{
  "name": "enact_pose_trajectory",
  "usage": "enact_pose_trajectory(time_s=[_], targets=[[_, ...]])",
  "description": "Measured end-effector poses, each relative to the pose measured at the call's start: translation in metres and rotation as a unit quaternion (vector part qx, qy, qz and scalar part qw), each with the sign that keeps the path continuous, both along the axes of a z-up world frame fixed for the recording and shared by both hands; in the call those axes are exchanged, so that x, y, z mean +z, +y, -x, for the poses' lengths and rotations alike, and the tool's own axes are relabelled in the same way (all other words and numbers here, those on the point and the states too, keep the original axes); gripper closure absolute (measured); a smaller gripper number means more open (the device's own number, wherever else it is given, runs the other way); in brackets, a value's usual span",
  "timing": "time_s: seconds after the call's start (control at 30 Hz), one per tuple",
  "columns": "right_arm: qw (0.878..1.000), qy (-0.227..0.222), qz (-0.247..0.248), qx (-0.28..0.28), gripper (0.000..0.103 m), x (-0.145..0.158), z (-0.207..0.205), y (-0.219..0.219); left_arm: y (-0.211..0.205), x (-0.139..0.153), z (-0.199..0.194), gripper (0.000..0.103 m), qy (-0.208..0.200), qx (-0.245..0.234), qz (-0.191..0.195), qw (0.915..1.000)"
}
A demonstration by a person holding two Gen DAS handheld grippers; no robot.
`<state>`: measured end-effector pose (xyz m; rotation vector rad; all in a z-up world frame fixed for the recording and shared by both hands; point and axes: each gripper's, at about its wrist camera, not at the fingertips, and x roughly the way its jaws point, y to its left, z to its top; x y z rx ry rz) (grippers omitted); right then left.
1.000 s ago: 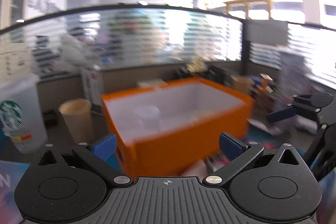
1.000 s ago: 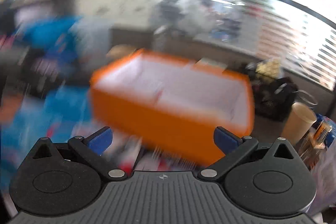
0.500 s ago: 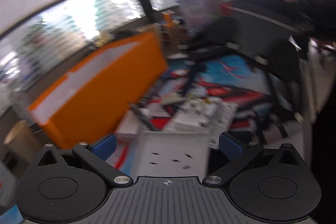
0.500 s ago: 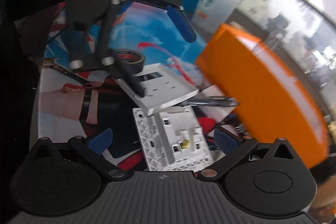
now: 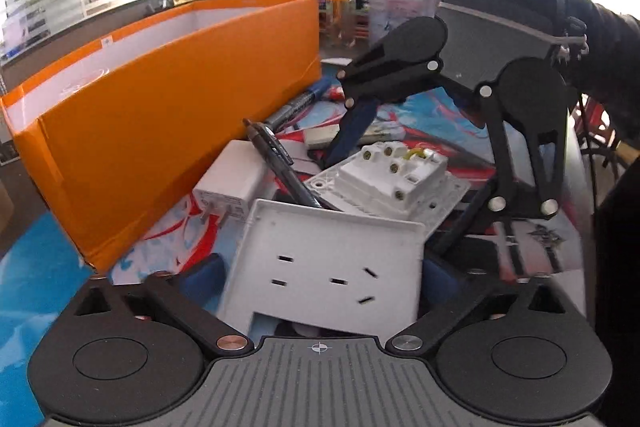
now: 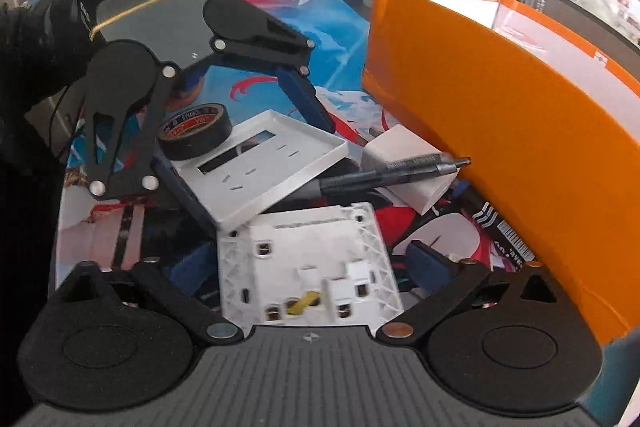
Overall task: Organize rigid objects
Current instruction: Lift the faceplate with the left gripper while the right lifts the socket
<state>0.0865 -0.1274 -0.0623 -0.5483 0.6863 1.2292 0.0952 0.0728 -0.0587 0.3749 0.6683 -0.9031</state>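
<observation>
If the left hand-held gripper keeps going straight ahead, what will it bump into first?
The left hand-held gripper already has the white socket cover plate between its open fingers, so that comes first. Just past it lie the black pen and the white socket back, though depth is hard to judge.

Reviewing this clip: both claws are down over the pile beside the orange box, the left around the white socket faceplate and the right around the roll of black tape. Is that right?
Not quite. The right claw straddles the white socket module lying back-side up, not the roll of black tape, which sits apart near the left claw. The right wrist view shows this. The left claw is indeed around the white socket faceplate, beside the orange box.
</observation>
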Motion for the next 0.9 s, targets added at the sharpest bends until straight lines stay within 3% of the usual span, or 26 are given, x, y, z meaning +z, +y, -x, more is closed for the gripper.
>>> enact_pose_trajectory(time_s=[0.13, 0.33, 0.67, 0.9], targets=[[0.998, -0.032, 0.008, -0.052, 0.023, 0.005, 0.021, -0.001, -0.002, 0.002, 0.011, 0.010, -0.012, 0.026, -0.011, 0.9995], [0.984, -0.079, 0.042, -0.156, 0.023, 0.010, 0.048, 0.005, -0.013, 0.010, 0.028, 0.010, -0.043, 0.073, -0.018, 0.9963], [0.968, -0.134, 0.013, -0.213, 0.023, 0.043, 0.061, -0.017, -0.009, 0.052, 0.047, 0.011, -0.092, 0.112, 0.020, 0.9892], [0.952, -0.191, -0.036, -0.235, 0.023, 0.068, 0.072, -0.019, -0.009, 0.084, 0.047, 0.011, -0.132, 0.152, 0.052, 0.9782]])
